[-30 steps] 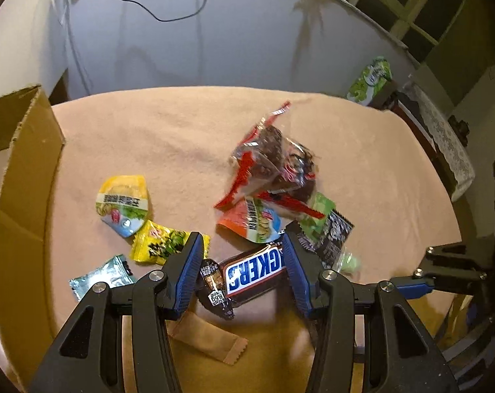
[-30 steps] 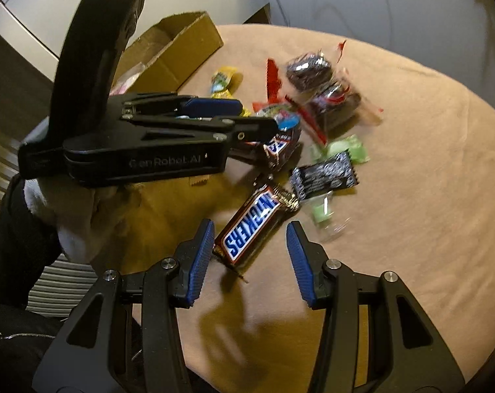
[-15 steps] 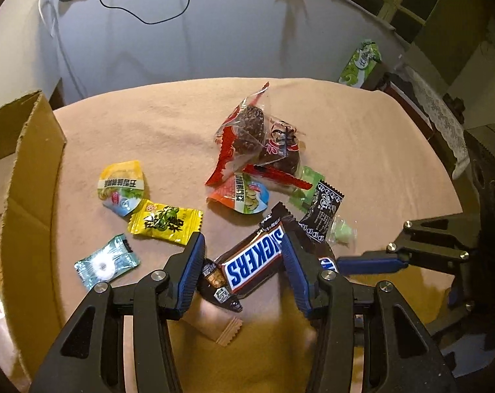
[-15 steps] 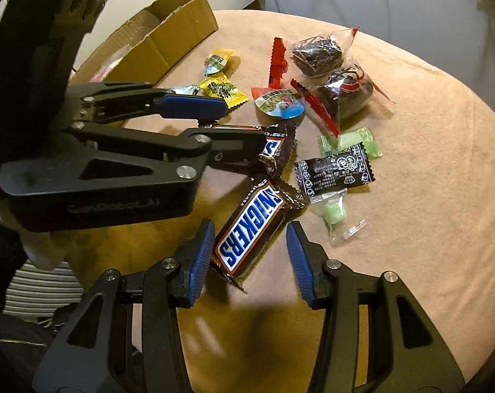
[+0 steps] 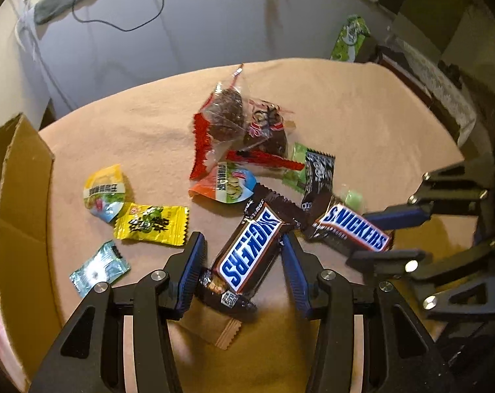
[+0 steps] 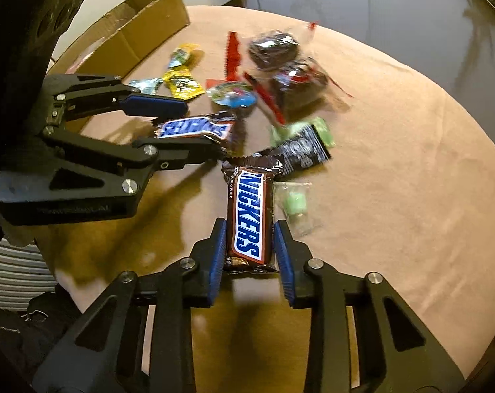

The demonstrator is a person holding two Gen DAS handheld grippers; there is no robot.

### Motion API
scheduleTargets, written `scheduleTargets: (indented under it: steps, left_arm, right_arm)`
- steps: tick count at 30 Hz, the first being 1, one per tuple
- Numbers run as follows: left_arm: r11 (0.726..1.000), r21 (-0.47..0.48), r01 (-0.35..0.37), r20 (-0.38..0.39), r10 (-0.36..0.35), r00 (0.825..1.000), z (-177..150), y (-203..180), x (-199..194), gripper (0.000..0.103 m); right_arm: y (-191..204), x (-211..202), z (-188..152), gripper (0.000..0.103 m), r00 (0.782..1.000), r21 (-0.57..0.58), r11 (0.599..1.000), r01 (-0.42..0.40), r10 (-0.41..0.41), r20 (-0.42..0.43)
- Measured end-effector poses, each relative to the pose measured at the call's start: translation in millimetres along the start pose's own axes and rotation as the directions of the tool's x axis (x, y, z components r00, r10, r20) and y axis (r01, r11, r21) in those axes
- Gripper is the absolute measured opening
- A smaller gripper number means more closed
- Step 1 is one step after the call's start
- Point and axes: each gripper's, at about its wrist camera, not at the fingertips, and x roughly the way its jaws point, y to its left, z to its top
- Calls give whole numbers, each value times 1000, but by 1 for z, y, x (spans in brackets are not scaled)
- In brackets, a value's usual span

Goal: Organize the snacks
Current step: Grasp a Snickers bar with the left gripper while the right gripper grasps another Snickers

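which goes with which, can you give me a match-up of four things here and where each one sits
1 cardboard box
2 green pack
3 yellow packet
4 black packet

a beyond the table, behind it
b at the table's left side
c overlapping a pale green wrapper
d next to the silver-blue sweet

Pairs: 1-b, 2-a, 3-d, 4-c

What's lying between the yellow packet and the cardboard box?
A small silvery-teal candy wrapper lies on the cloth between the yellow packet and the cardboard box, clearest in the left wrist view.
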Motion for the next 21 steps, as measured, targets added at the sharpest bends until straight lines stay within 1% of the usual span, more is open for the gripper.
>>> scheduleTargets:
  steps: [1,5,8,10,11,16,21]
  left_arm:
    - [1000,6,-7,3,7,1000,0,-2,0,46]
    - [1000,14,-18,4,18,1000,-1,-6,0,34]
    - [1000,2,-22,11,22,1000,-1,-7,0,32]
    - [1000,-16,-13,15,13,1000,-1,-6,-1,31]
    - [1000,-25,-3,16,4,1000,-1,-5,-2,28]
    - [999,-52,13,41,-10,999,-9,3,-14,27]
    - [997,-70,33,84,-27,996,-13,3,-29,26]
  right_arm:
    - [-1,-1,0,31,1000,2,1000,-1,1,0]
    - [-2,-1,0,31,1000,4,1000,-3,3,-4]
    - [-3,0,1,31,1000,10,1000,-1,1,-1]
    - [-5,1,4,31,1000,3,1000,-1,1,1]
    - [-5,1,5,31,1000,3,1000,-1,1,2]
    - [-3,-5,6,30,1000,9,1000,-6,6,9]
    - [-2,-16,7,30,999,10,1000,-13,13,34]
